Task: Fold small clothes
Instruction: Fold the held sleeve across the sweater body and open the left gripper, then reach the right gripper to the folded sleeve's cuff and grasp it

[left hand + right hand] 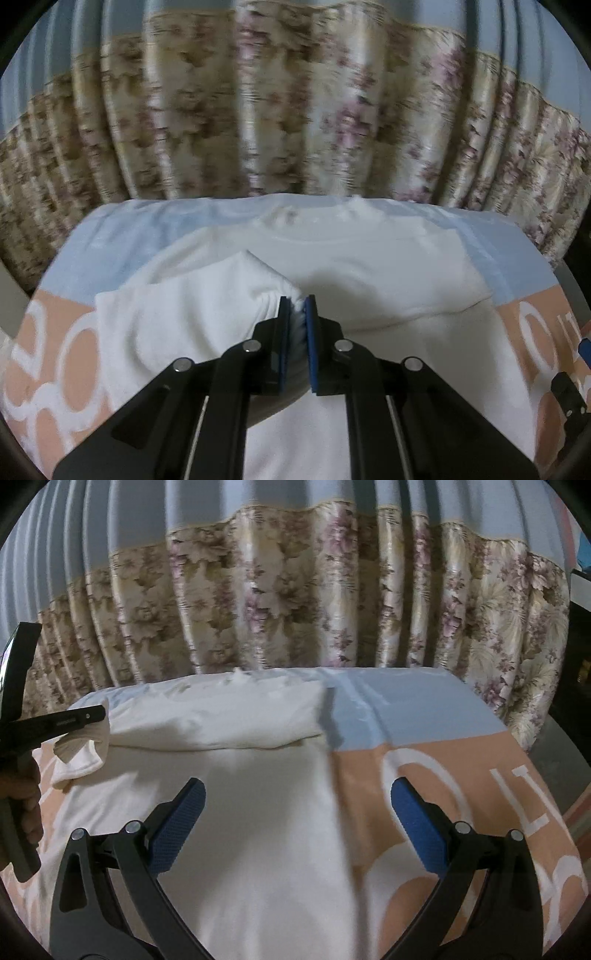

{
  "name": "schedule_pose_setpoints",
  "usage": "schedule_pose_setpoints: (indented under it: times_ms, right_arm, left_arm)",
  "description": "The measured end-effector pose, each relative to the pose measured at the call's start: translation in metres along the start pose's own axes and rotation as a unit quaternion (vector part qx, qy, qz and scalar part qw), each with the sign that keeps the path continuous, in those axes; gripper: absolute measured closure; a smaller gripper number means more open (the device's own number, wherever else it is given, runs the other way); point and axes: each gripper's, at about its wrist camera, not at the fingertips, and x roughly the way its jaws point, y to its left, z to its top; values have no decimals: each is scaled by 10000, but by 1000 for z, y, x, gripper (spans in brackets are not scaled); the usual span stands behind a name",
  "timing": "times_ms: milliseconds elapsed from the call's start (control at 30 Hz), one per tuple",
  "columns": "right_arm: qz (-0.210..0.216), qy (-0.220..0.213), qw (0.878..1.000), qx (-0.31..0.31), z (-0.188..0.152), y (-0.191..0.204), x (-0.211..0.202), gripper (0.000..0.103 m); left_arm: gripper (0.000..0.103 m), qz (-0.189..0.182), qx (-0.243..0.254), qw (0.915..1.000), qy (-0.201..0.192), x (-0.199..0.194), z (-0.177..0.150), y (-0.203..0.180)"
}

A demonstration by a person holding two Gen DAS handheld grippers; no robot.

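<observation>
Looking down both wrists, I see a white shirt (236, 812) spread over a blue-and-peach cloth (443, 746) on what I take to be a tabletop, its top part folded across the far edge. My left gripper (297, 306) is pinching a bunched corner of the shirt, lifted near the left edge. My right gripper (297, 797) hangs spread wide above the shirt's right hem, holding nothing. A floral curtain (295, 590) hangs behind.
</observation>
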Motion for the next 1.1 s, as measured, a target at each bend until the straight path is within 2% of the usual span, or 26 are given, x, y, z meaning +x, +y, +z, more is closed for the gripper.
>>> schedule_pose_setpoints:
  times_ms: [233,300,400,433,500,533,567,633,733,867,967,1100]
  right_arm:
    - [-377,109,9990,215,8,-44,23,3]
    - [-425,124,9987,257,10,-51,28,3]
    - [-477,120,9985,250,13,-53,34,3]
    - [-473,116,9985,258,13,-53,36,3]
    - [-453,114,9986,245,16,-50,40,3]
    - [-439,104,9987,224,17,-47,42,3]
    - [-427,104,9988,208,18,-44,43,3]
    - [-377,95,9991,147,21,-36,46,3]
    - [-305,48,9995,44,29,-23,49,3]
    - [-123,3,9998,-124,40,0,56,3]
    - [209,105,9995,-203,48,21,68,3]
    - [871,187,9950,-449,45,64,74,3]
  left_arm:
    - [95,-474,166,9987,93,39,23,-67]
    - [95,-530,370,9979,51,45,28,-83]
    - [91,-571,457,9973,76,49,30,-91]
    - [89,-641,396,9971,119,51,31,-88]
    - [65,-613,259,9978,77,49,31,-80]
    - [43,-524,167,9985,-35,45,31,-73]
    - [34,-508,66,9986,-114,41,31,-68]
    - [34,-565,-22,9983,-149,37,31,-58]
    - [33,-465,85,9985,-270,27,29,-43]
    - [33,-265,-30,9994,-212,25,19,-8]
    - [33,-28,-205,9997,-90,27,7,25]
    - [33,174,-436,9989,5,25,-12,63]
